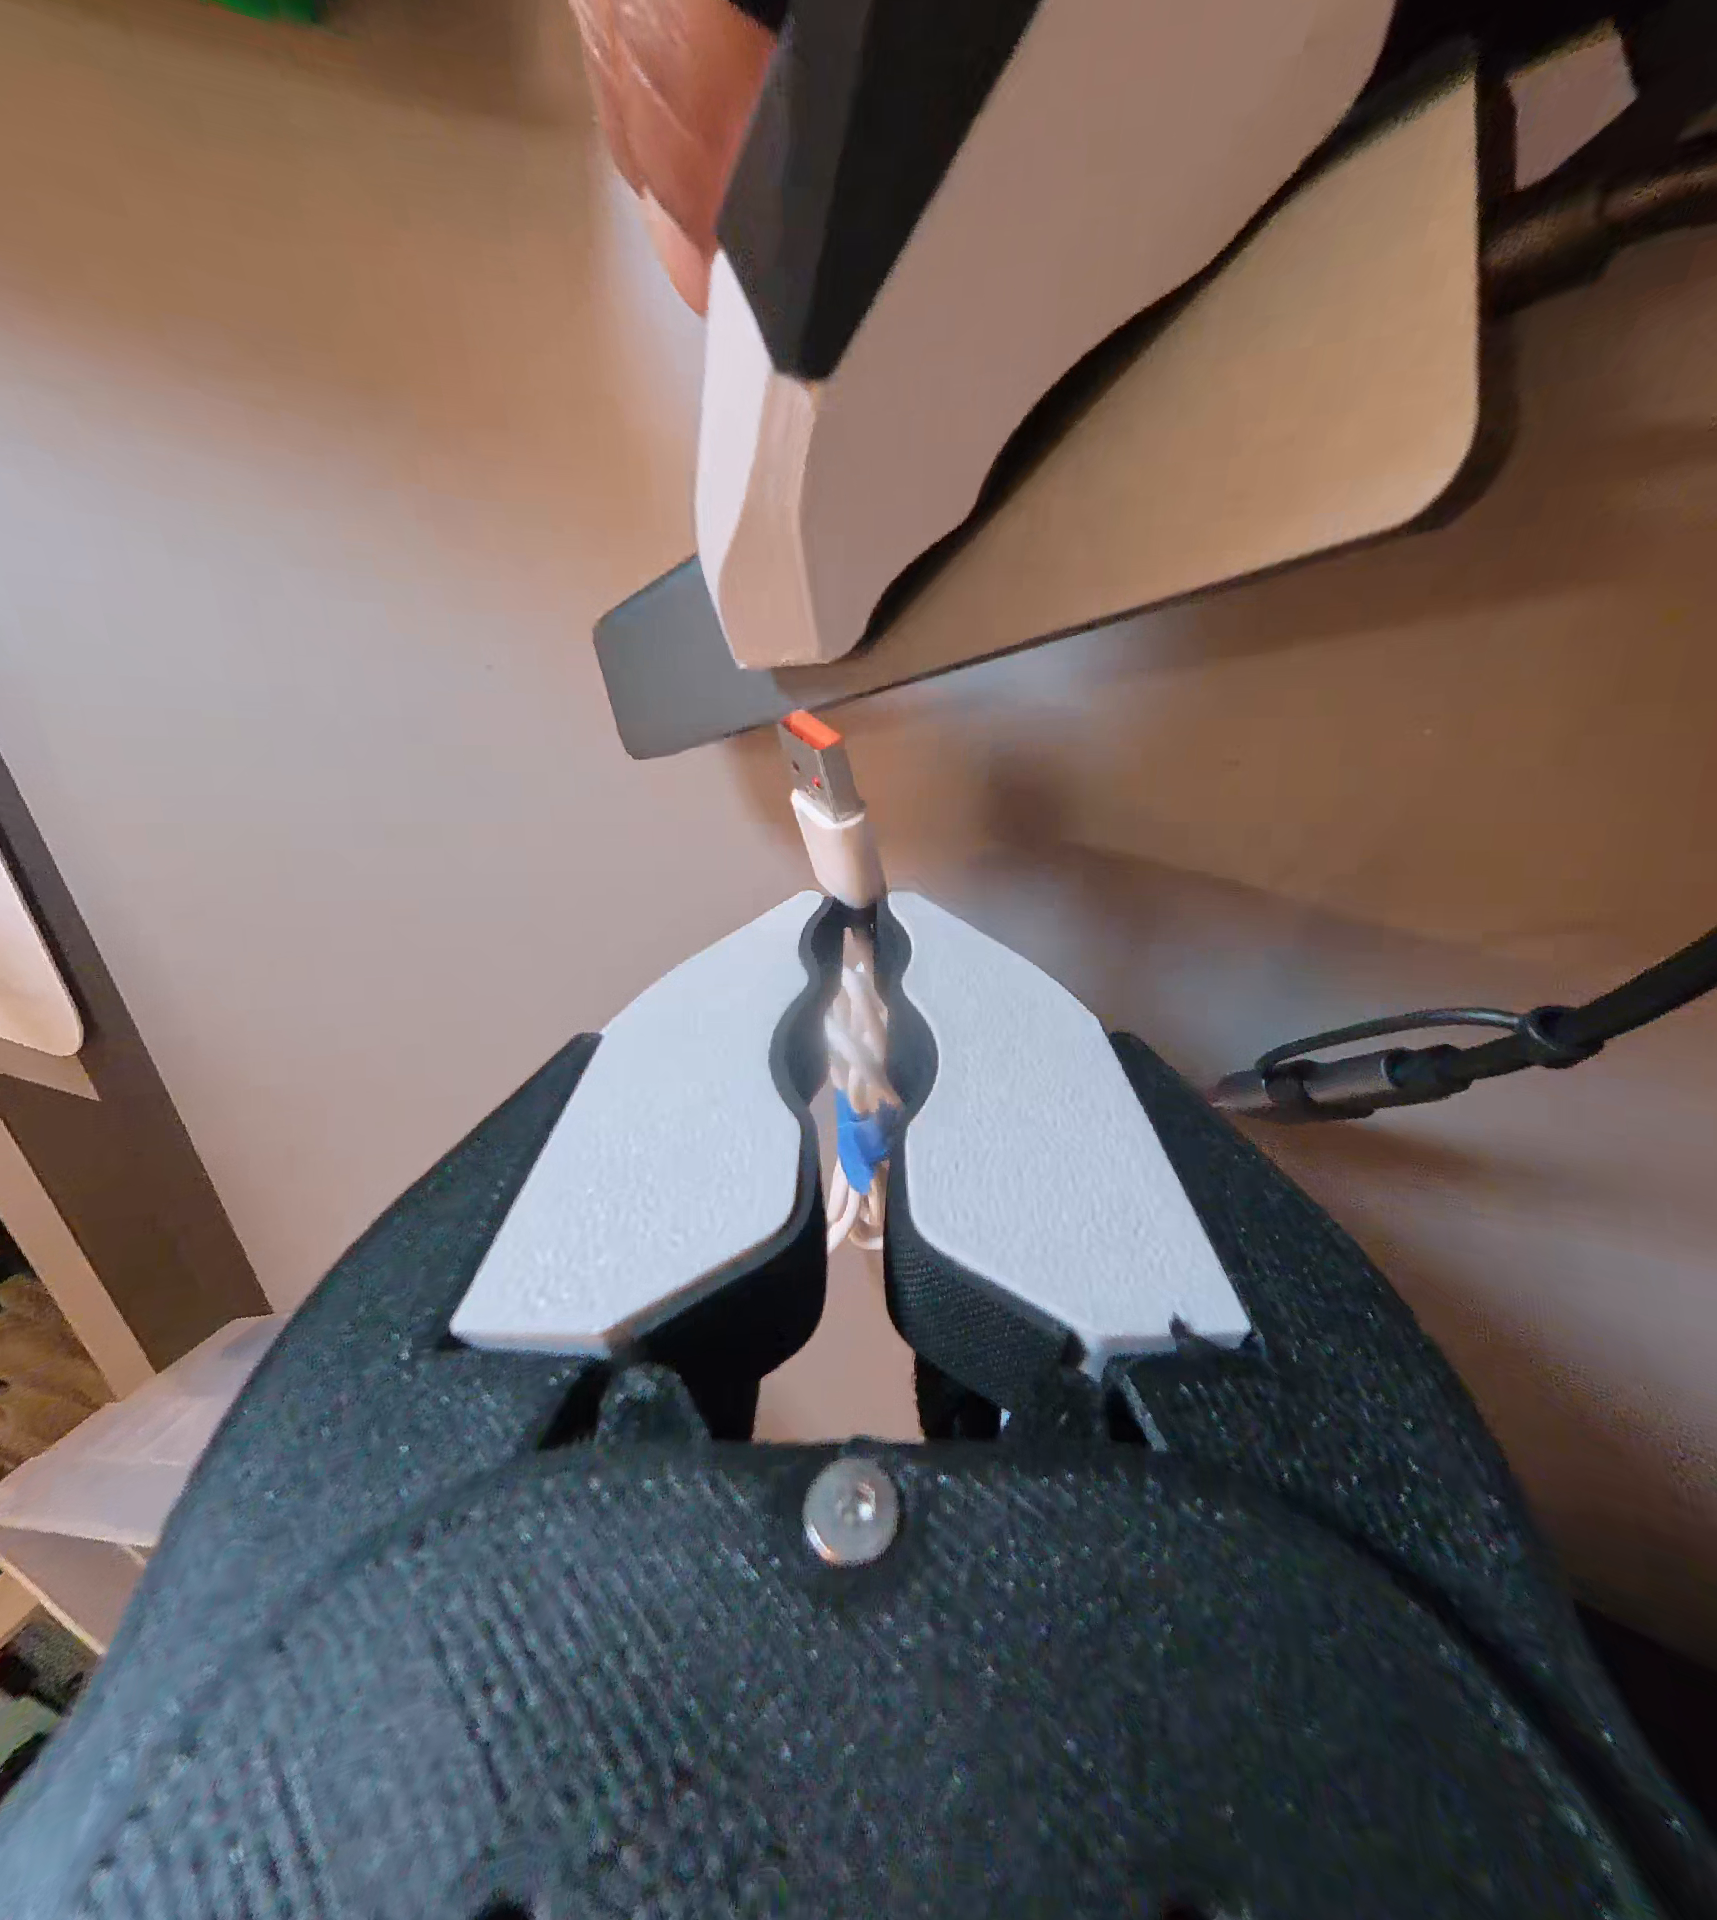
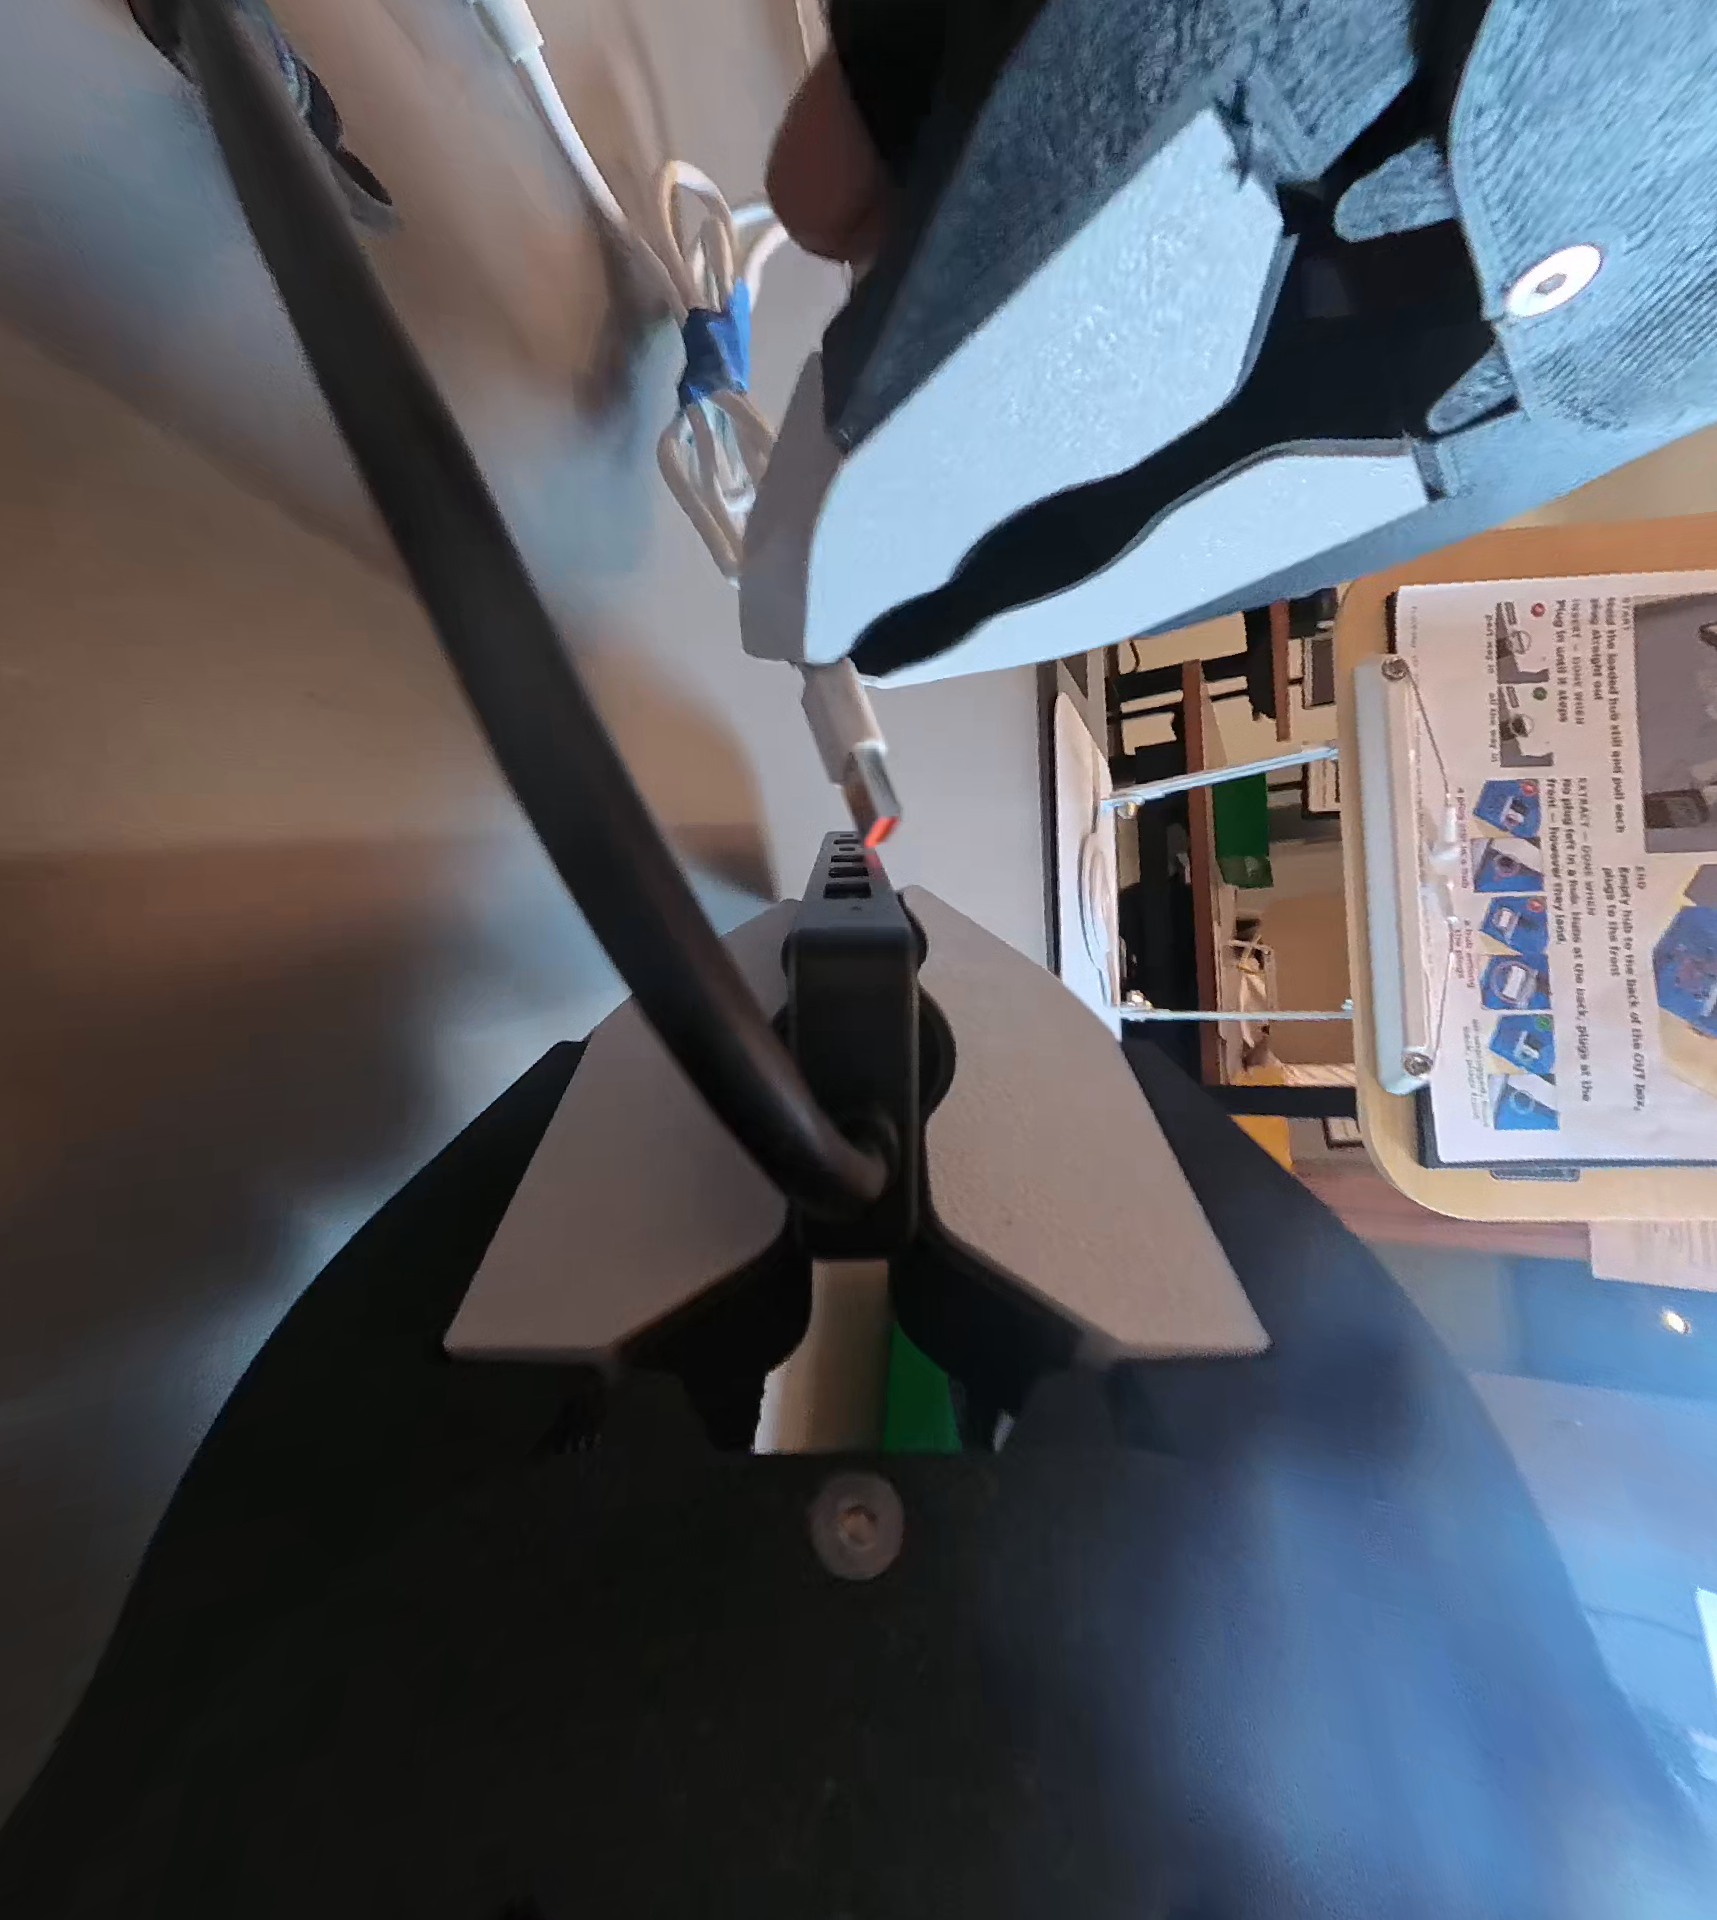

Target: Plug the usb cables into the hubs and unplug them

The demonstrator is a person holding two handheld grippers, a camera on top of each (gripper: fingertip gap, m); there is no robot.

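The white USB cable (image 1: 838,831) ends in a silver plug with an orange tongue, and that tongue sits right at the edge of the black hub (image 1: 672,686), at or just entering a port; from the left wrist view it is hard to say whether it has gone in at all. In the right wrist view the plug (image 2: 859,764) tips down toward the row of ports on the hub (image 2: 849,961), its orange tip just beside the farthest visible opening.

The left gripper (image 1: 854,914) has its fingers closed on the cable just behind the plug, with the bundled white cord and its blue tie (image 1: 859,1138) running back through the gap between the pads. The right gripper (image 2: 854,914) has its fingers clamped on the hub's body, ports facing away from the camera. The hub's thick black lead (image 2: 480,540) curves out of its near end and sweeps up to the left.

Both are held above the pale counter (image 1: 262,520). Off to the right in the right wrist view stands a wooden clipboard (image 2: 1373,935) bearing a printed sheet with small pictures. A second black cable (image 1: 1436,1049) lies on the counter to the right in the left wrist view.
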